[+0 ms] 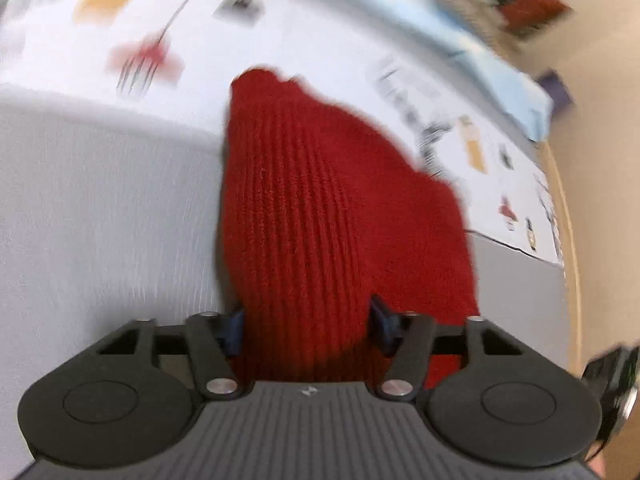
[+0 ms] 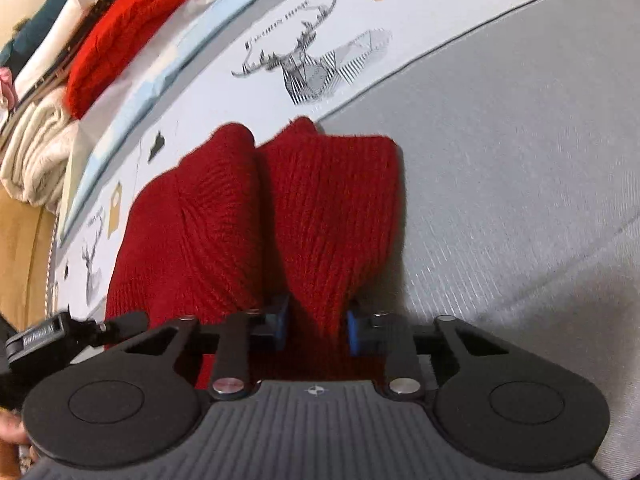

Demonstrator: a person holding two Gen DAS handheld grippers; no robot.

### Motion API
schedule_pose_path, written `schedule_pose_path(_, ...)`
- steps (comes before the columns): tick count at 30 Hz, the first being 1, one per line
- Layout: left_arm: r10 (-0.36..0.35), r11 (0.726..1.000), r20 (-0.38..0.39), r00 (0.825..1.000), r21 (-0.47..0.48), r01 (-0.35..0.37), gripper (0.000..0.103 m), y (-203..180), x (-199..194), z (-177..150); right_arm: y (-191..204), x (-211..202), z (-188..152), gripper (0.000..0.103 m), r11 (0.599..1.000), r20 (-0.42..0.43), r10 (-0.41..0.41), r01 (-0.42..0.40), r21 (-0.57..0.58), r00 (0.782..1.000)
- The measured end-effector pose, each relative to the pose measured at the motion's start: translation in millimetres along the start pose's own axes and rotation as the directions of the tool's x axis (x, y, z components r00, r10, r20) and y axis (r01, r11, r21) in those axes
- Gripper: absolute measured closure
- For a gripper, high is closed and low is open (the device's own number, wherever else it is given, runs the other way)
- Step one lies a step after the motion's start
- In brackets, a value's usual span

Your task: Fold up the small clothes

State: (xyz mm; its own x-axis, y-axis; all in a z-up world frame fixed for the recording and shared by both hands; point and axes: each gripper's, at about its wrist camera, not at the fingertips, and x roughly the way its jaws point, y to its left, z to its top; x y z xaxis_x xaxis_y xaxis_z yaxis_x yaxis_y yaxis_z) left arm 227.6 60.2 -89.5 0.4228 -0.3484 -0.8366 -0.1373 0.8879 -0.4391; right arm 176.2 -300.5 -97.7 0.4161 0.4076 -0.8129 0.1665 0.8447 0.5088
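Left wrist view: the red knitted garment (image 1: 320, 208) fills the frame's centre on the grey bed sheet (image 1: 100, 220), its near edge pinched by the left gripper (image 1: 306, 326). Right wrist view: the right gripper (image 2: 316, 328), low centre, pinches a bunched fold of the garment (image 2: 304, 216).

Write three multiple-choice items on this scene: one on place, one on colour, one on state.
1. Where does the knit garment lie?
A. on the bed cover
B. in a basket
C. on a hanger

2. What colour is it?
A. blue
B. red
C. beige

3. How do the right gripper's fingers stand?
A. wide apart, clear of fabric
B. closed on a bunch of fabric
C. holding a fork

Key: 1 A, it rests on grey and printed bedding; 2 B, red ribbing shows in both views; 3 B, blue pads pinch the knit.
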Motion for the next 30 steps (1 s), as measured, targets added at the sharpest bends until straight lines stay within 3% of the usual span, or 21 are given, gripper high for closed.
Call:
schedule_pose_path(4, 0.026, 0.991, 0.137, 0.990, 0.125, -0.043, 0.043, -13.5, -34.1, 6.1, 18.3, 2.2, 2.0, 0.081, 1.000, 0.051, 0.017, -0.016, -0.017, 0.999)
schedule_pose_path(8, 0.063, 0.995, 0.192, 0.979, 0.066, -0.077, 0.043, 9.8, -52.4, 19.4, 49.3, 14.2, 6.9, 0.082, 0.998, 0.110, 0.069, -0.068, -0.008, 0.992)
schedule_pose_path(12, 0.108, 0.993, 0.157, 0.982, -0.054, -0.100, 0.040, 47.5, -53.7, 35.5, 86.5, 39.8, 9.8, 0.082, 0.995, 0.143, 0.090, -0.084, -0.045, 0.986)
schedule_pose_path(15, 0.145, 0.987, 0.162, 0.976, -0.099, -0.130, 0.040, 73.3, -65.2, 40.3, 104.1, 61.9, 6.2, 0.082, 0.995, 0.108, 0.033, -0.022, -0.098, 0.994)
schedule_pose_path(20, 0.108, 0.994, 0.149, 0.983, -0.033, -0.104, 0.039, 77.3, -81.0, 35.4, 113.7, 71.2, 9.0, 0.076, 0.991, 0.079, -0.038, 0.048, -0.129, 0.996)
schedule_pose_path(21, 0.114, 0.993, 0.135, 0.984, -0.009, -0.114, 0.040, 76.8, -81.0, 32.1, 116.6, 69.7, 10.0, 0.070, 0.986, 0.087, -0.060, 0.073, -0.153, 0.994)
schedule_pose_path(23, 0.126, 0.991, 0.123, 0.984, 0.025, -0.130, 0.040, 76.2, -81.7, 24.9, 116.5, 62.3, 9.5, 0.069, 0.983, 0.127, -0.085, 0.104, -0.149, 0.988)
schedule_pose_path(25, 0.132, 0.989, 0.125, 0.983, 0.042, -0.138, 0.040, 73.4, -82.5, 18.1, 115.1, 46.6, 5.4, 0.060, 0.985, 0.189, -0.091, 0.117, -0.130, 0.978)
schedule_pose_path(27, 0.131, 0.989, 0.127, 0.983, 0.046, -0.138, 0.040, 73.4, -83.7, 12.5, 115.2, 31.6, 3.0, 0.057, 0.988, 0.233, -0.061, 0.091, -0.122, 0.971)
schedule_pose_path(30, 0.138, 0.988, 0.127, 0.982, 0.055, -0.146, 0.040, 72.8, -85.7, 6.2, 117.4, 27.1, -3.1, 0.057, 0.987, 0.163, 0.045, -0.019, -0.158, 0.986)
